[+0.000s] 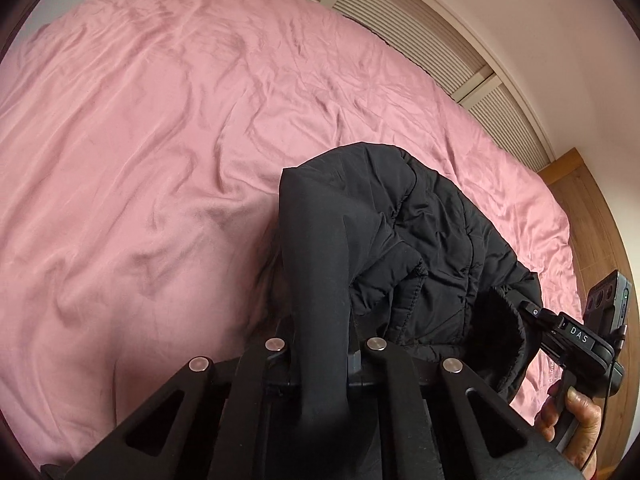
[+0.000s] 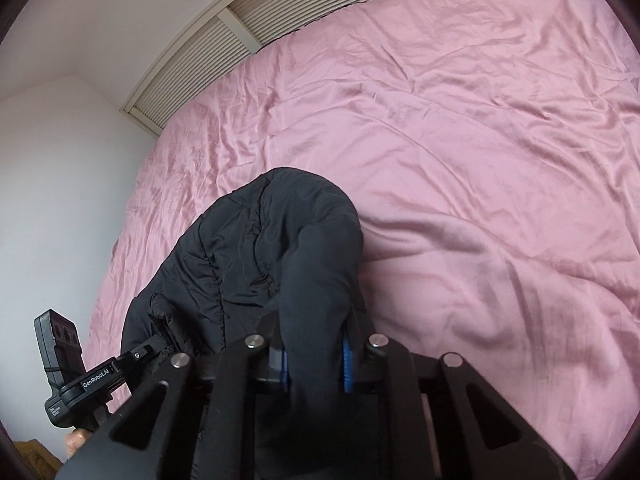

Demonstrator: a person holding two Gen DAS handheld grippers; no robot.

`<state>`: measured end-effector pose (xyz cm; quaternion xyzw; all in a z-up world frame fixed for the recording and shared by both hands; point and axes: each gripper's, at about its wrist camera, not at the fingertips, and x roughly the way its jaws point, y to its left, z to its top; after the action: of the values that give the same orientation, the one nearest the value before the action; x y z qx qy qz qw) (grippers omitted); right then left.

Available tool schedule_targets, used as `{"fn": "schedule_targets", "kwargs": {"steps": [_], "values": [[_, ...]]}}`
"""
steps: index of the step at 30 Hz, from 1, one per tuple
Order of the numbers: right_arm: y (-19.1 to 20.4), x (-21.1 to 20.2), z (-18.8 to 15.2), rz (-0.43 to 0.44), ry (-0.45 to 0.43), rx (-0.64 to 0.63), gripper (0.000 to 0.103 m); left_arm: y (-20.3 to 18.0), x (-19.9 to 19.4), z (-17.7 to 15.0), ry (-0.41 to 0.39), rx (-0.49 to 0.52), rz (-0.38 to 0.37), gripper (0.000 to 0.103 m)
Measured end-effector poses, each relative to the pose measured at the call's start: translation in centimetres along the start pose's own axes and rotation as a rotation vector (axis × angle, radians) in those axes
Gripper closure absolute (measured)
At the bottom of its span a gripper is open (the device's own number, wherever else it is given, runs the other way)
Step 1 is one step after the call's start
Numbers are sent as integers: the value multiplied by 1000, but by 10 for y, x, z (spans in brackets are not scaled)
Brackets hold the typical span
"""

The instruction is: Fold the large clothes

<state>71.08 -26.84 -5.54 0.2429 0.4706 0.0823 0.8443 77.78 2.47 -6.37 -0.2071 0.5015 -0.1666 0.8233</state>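
Both tools pinch the black quilted jacket (image 1: 420, 248): left tool (image 1: 320, 320), right tool (image 2: 316, 344); it looks puffy, soft, slippery, so keep your grip on the stitched edges above the bed (image 1: 140, 140).

pink bedsheet (image 1: 160, 140) wrinkled | slatted panel (image 1: 420, 28) behind | white wall (image 2: 60, 160) | wood floor (image 1: 592, 216)
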Motion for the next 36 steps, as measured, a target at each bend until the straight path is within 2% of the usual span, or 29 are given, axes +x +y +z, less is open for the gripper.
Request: {"fn": "schedule_targets", "kwargs": {"steps": [7, 13, 18, 25, 29, 33, 36], "values": [[18, -75, -41, 46, -26, -120, 87, -7, -65, -37, -34, 44, -66, 94], [22, -134, -92, 94, -60, -158, 86, -4, -111, -80, -51, 60, -107, 94], [10, -168, -145, 124, -74, -131, 87, 6, -134, -128, -33, 74, -133, 94], [-26, -170, -214, 116, -30, -54, 86, 33, -135, -183, 5, 91, -100, 94], [-44, -154, -249, 67, 32, -35, 86, 41, -131, -200, 19, 108, -67, 94], [-51, -145, -266, 27, 64, -34, 83, 40, -134, -205, 32, 151, -8, 87], [-48, -150, -268, -5, 65, -55, 83, 42, -143, -210, 45, 169, 42, 73]]}}
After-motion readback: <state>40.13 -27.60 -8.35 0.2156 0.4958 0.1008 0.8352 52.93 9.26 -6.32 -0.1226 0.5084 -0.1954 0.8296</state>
